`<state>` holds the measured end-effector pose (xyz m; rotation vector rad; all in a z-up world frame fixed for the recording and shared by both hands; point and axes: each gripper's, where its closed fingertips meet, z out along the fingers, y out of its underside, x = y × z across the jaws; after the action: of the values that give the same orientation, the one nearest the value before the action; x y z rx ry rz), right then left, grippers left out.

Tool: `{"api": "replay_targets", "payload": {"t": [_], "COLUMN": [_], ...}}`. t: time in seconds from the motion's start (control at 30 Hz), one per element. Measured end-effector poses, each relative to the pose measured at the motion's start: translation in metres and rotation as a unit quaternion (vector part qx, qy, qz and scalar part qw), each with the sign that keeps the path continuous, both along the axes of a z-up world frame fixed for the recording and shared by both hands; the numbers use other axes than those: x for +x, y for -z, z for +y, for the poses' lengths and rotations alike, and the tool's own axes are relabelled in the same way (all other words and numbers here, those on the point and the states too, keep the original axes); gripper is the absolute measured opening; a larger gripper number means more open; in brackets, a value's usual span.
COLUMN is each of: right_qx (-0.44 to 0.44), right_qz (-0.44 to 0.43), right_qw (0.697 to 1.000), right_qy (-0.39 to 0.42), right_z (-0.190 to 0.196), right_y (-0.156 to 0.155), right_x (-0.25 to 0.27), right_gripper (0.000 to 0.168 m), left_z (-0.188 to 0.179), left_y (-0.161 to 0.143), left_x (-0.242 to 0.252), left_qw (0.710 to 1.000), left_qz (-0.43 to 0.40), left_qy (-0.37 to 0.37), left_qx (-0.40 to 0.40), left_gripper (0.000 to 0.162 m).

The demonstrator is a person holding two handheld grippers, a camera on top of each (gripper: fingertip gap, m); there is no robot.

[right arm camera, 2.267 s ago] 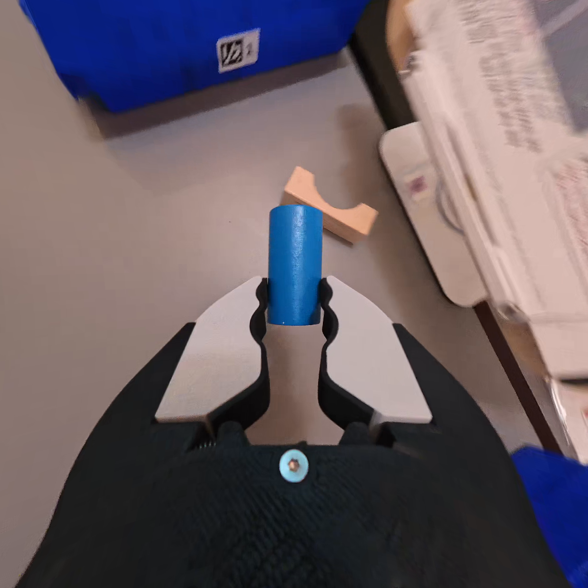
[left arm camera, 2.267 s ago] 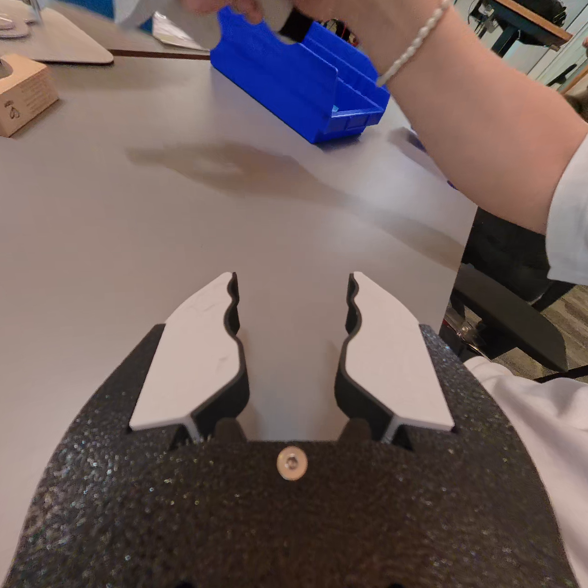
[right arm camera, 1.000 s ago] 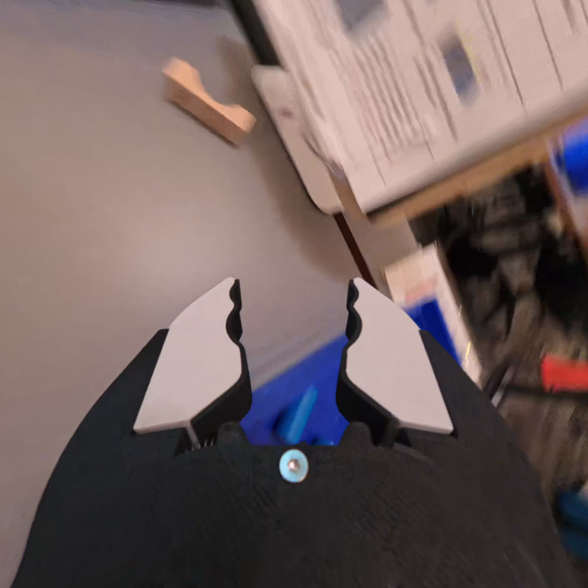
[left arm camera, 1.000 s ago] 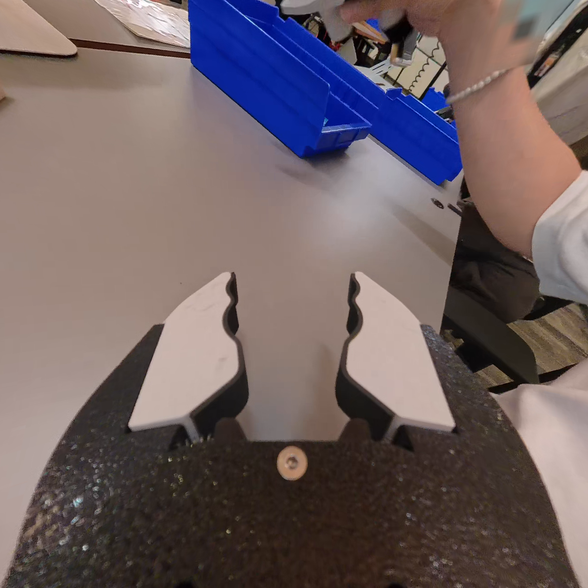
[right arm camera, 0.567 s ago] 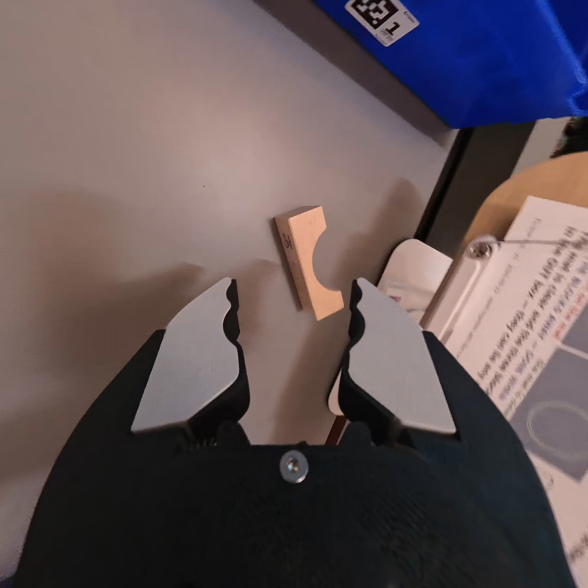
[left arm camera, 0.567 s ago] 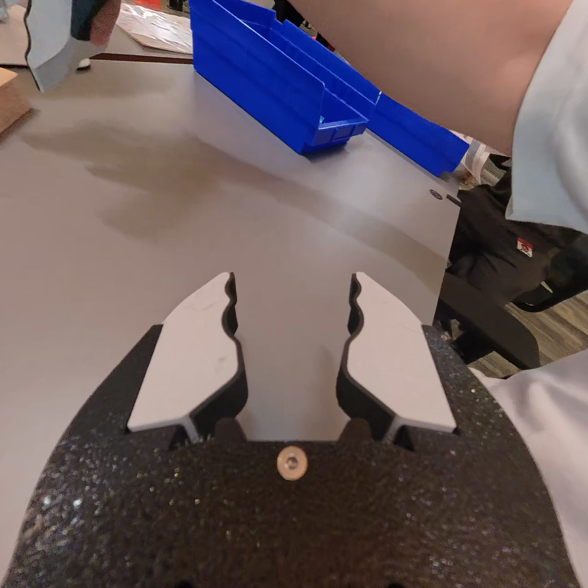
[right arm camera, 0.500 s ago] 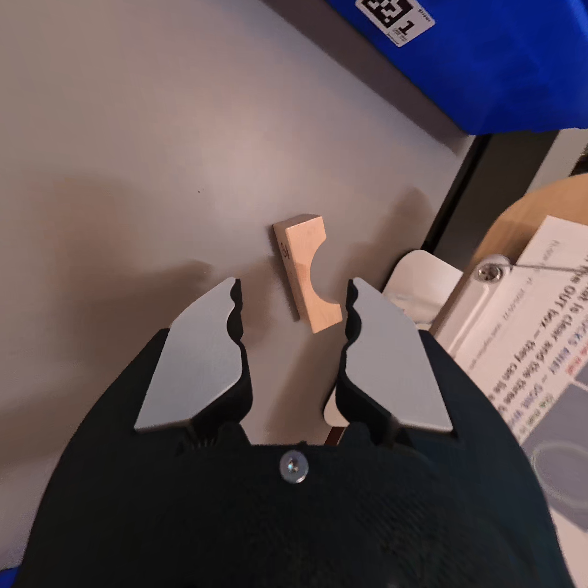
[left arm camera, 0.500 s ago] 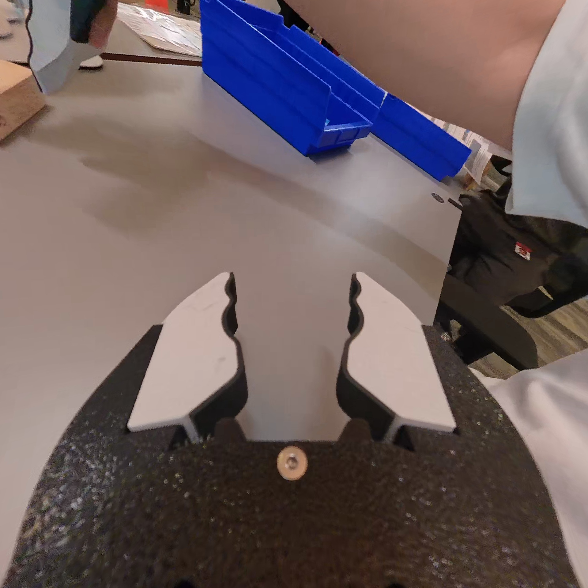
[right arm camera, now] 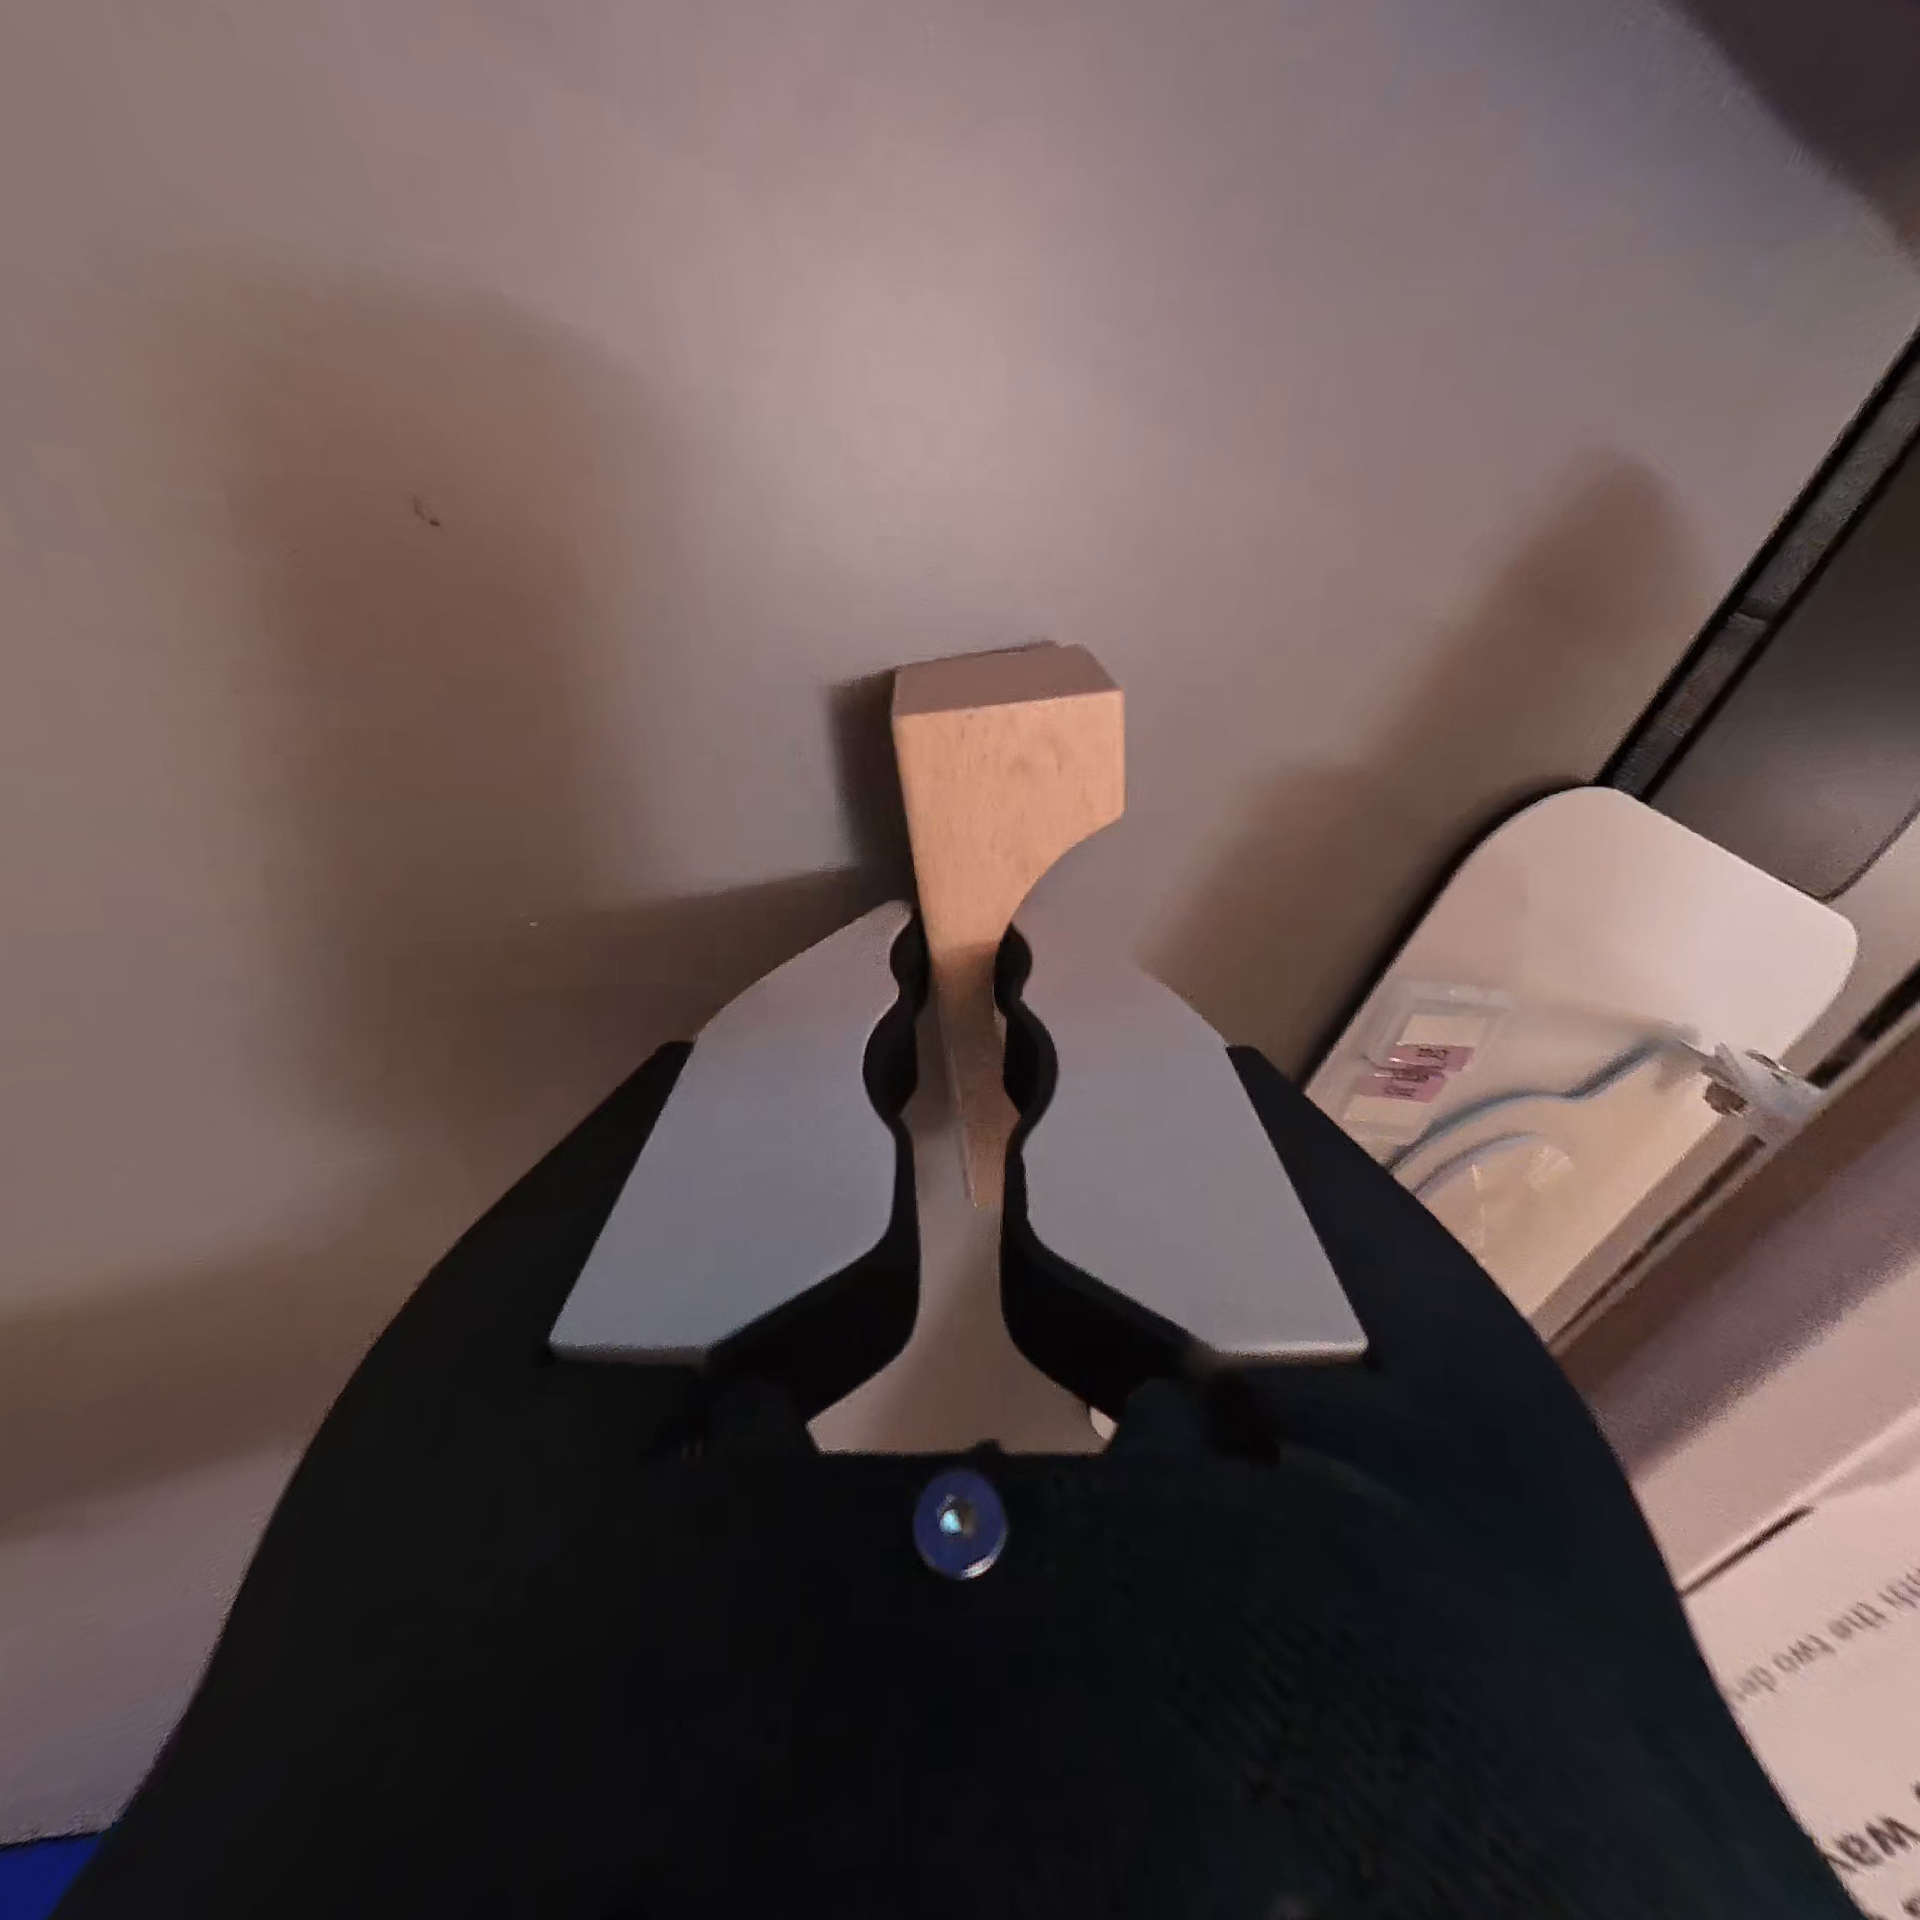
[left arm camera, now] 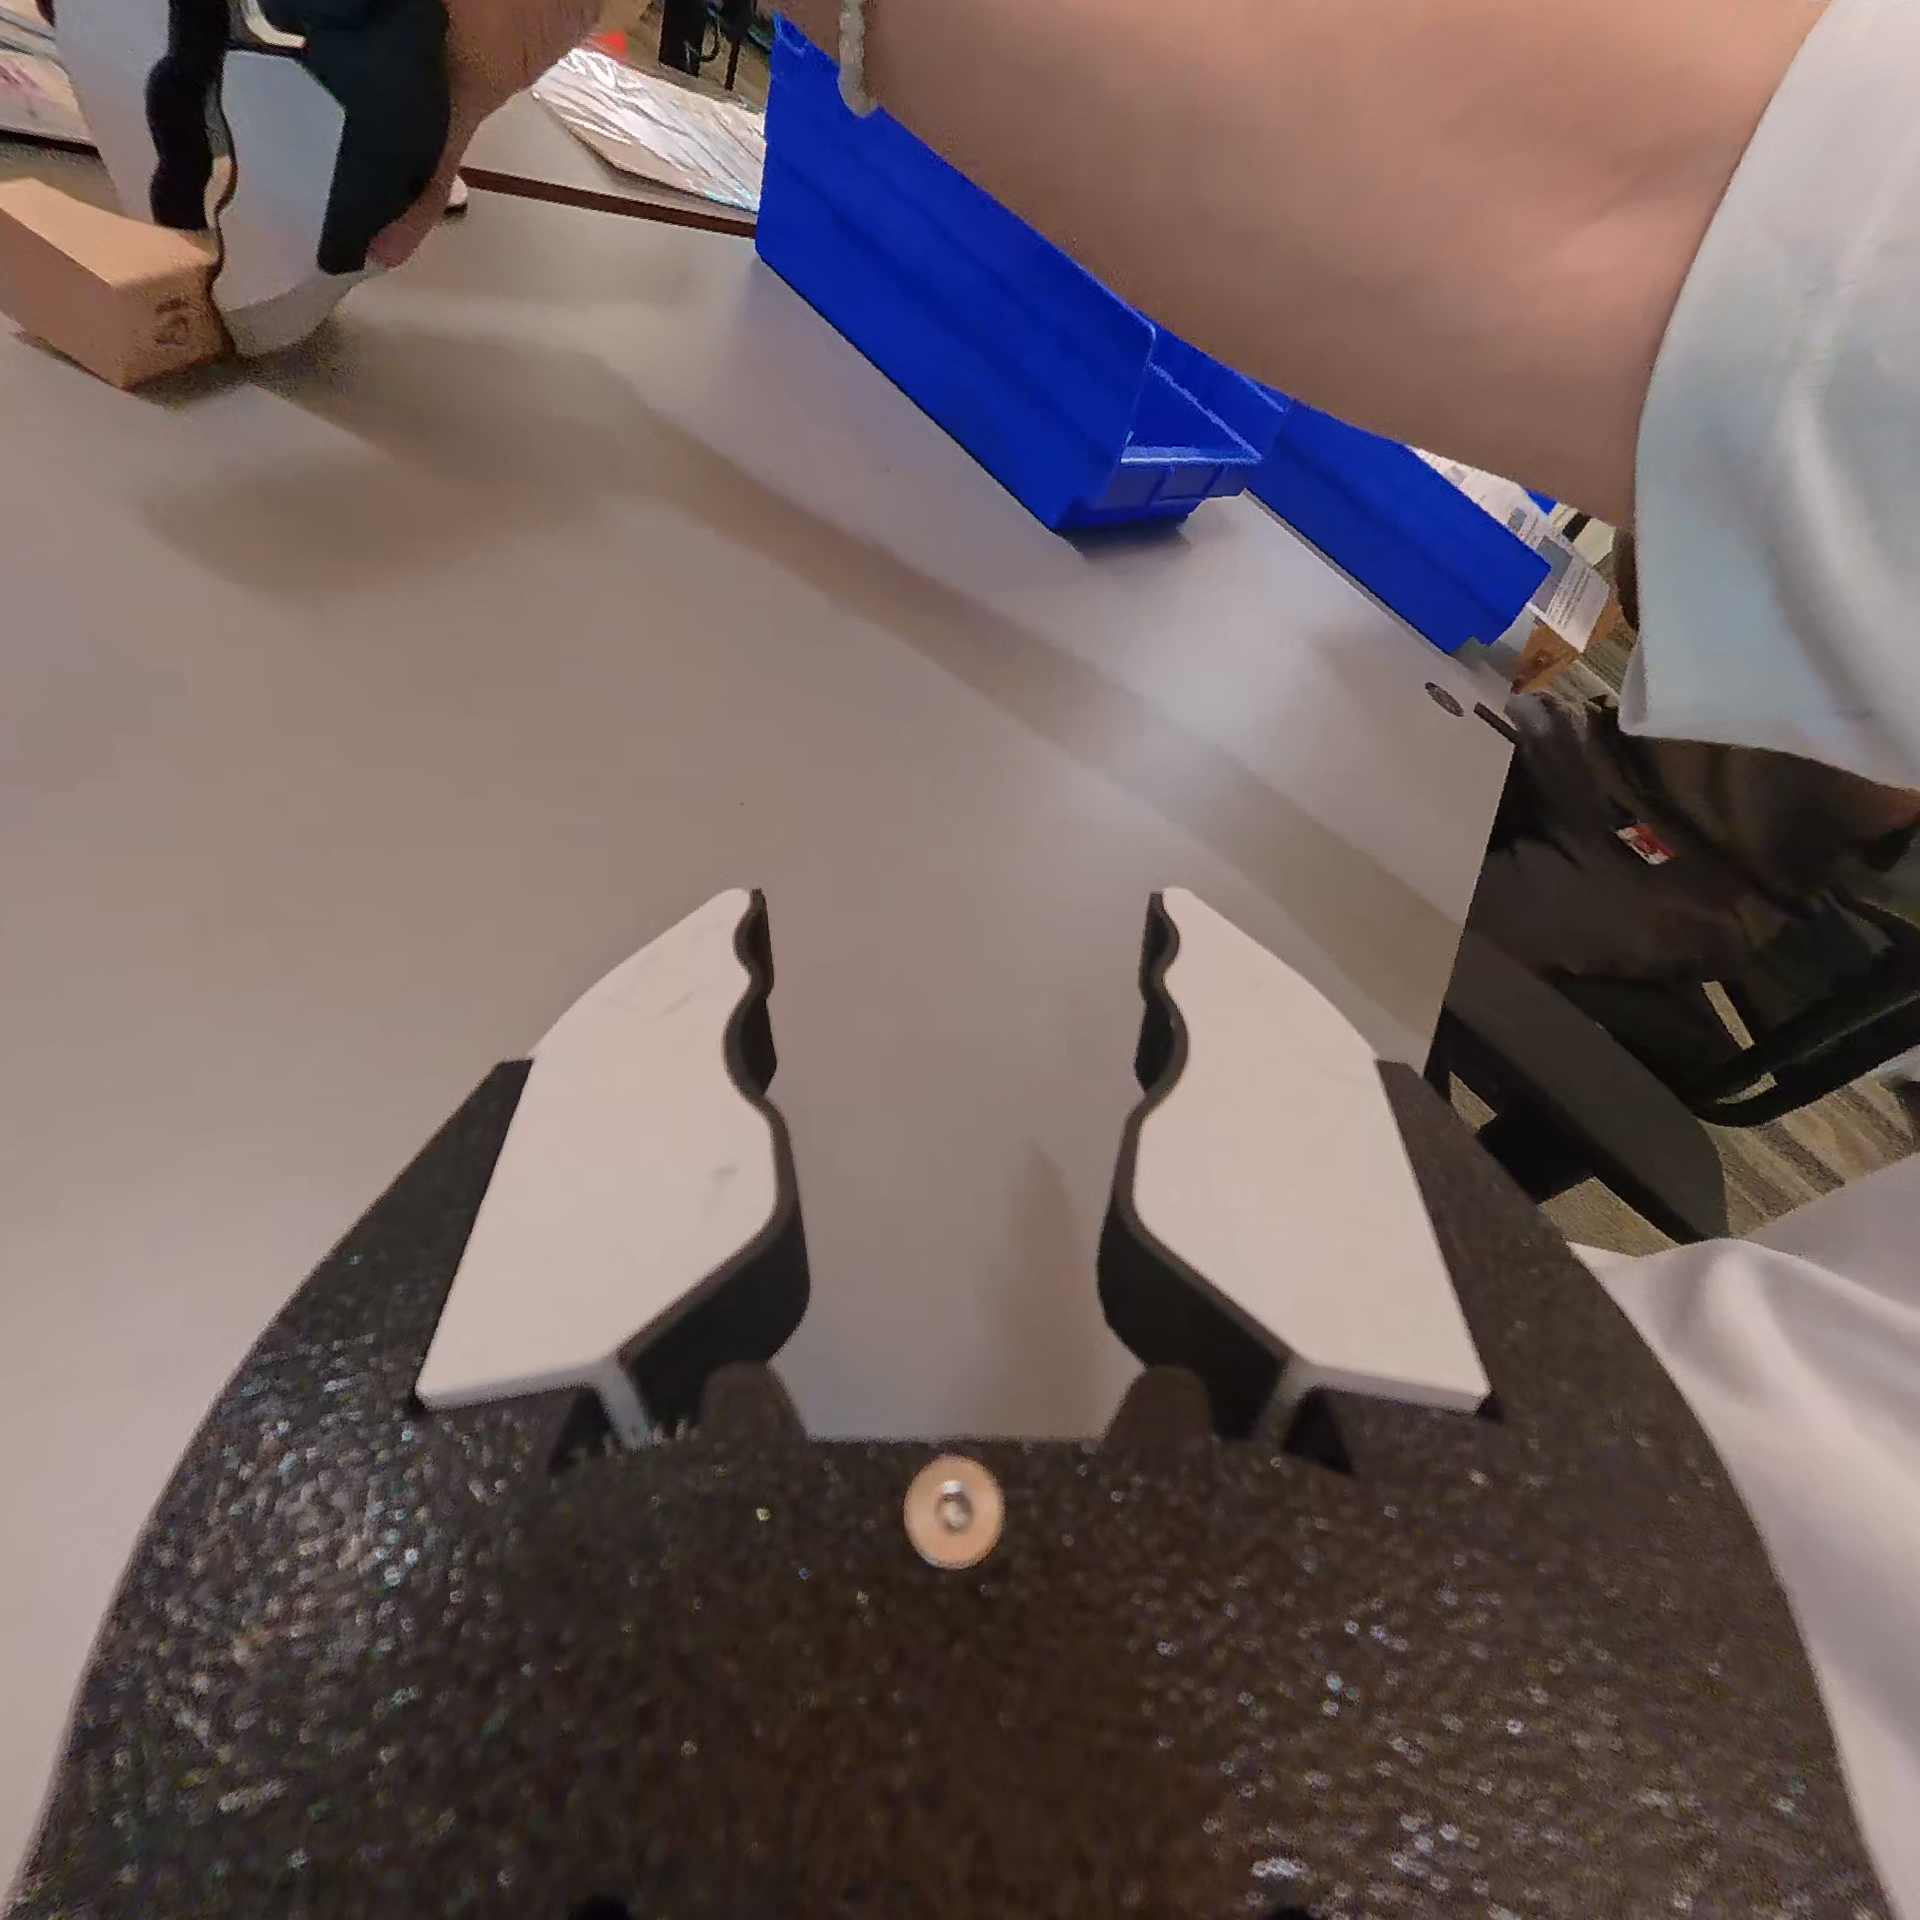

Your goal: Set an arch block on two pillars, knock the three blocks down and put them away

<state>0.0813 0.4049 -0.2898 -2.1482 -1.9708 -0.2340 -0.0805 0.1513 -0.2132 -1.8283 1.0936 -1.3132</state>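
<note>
Right tongs (right arm camera: 956, 940) gripping wood block (right arm camera: 1003, 790).
I am holding my left tongs (left arm camera: 956, 914) released, hovering over bare worktop (left arm camera: 520, 675), blue bin (left arm camera: 987, 322) well ahead.

office-like lab: grey table (left arm camera: 520, 644), blue parts bins (left arm camera: 966, 322), office chair (left arm camera: 1621, 1049)

A grey table (left arm camera: 520, 644) carries two blue bins (left arm camera: 977, 322) side by side near its far edge. A small cardboard box (left arm camera: 99, 281) rests at far left. The wooden block (right arm camera: 1003, 800) seems to touch the surface.
</note>
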Motion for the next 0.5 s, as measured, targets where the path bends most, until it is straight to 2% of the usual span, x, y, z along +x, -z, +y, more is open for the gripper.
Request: {"api": "replay_targets", "payload": {"t": [0.1,0.2,0.37,0.5], "right_qx": [0.025,0.043,0.091,0.142], "right_qz": [-0.025,-0.007,0.043,0.035], "right_qw": [0.999,0.998,0.989,0.964], "right_qy": [0.026,0.043,0.108,0.223], "right_z": [0.001,-0.012,-0.052,-0.087], "right_y": [-0.004,-0.025,-0.103,-0.161], "right_x": [0.004,0.001,0.032,0.122], "right_gripper": [0.011,0.011,0.011,0.011], "left_z": [0.0,-0.001,-0.009,-0.017], "left_y": [0.0,-0.001,-0.003,-0.003], "left_x": [0.0,0.002,0.008,0.015], "left_qw": [1.0,1.0,1.0,1.0], "left_qz": [0.0,-0.002,0.003,0.009], "left_qy": [-0.002,0.0,0.008,0.015], "left_qx": [-0.001,-0.004,0.0,0.008], "left_gripper": [0.067,0.067,0.067,0.067]}}
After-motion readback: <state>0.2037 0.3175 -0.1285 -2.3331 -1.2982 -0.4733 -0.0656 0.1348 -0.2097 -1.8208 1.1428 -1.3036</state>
